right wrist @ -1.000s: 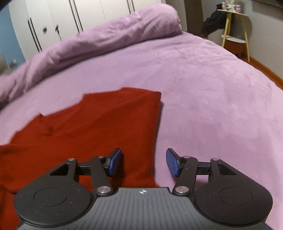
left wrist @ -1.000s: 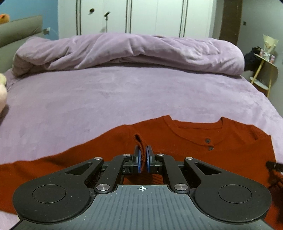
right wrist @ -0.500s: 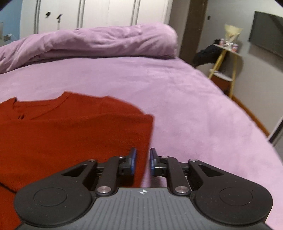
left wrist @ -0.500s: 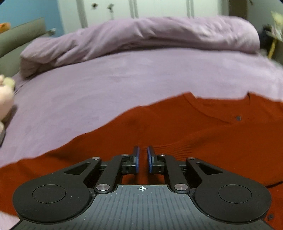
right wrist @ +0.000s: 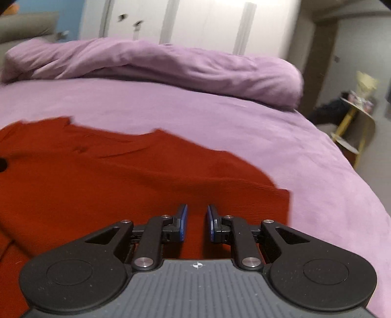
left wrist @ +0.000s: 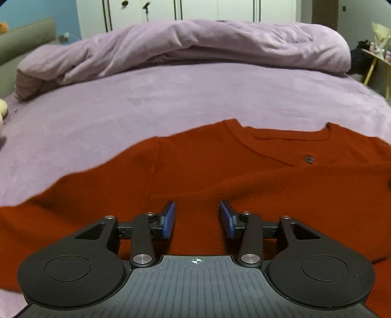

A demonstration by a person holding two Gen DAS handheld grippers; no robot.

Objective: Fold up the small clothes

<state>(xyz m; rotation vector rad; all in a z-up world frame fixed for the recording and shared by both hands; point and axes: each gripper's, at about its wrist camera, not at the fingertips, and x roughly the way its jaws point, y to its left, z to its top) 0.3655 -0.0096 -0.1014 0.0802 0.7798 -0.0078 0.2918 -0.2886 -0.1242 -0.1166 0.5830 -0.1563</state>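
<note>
The left hand-held gripper (left wrist: 197, 220) hovers low over the red sweater (left wrist: 220, 176), jaws wide apart and empty. The right hand-held gripper (right wrist: 197, 222) is over the sweater's right part with only a narrow gap between its pads, nothing visibly pinched. The sweater lies front up on the bed (left wrist: 171, 102), apparently partly folded; further folds likely remain. Beyond the sweater: a bunched duvet (left wrist: 195, 46), white wardrobes (left wrist: 215, 9), and, to its right, a yellow side table (right wrist: 354, 127).
</note>
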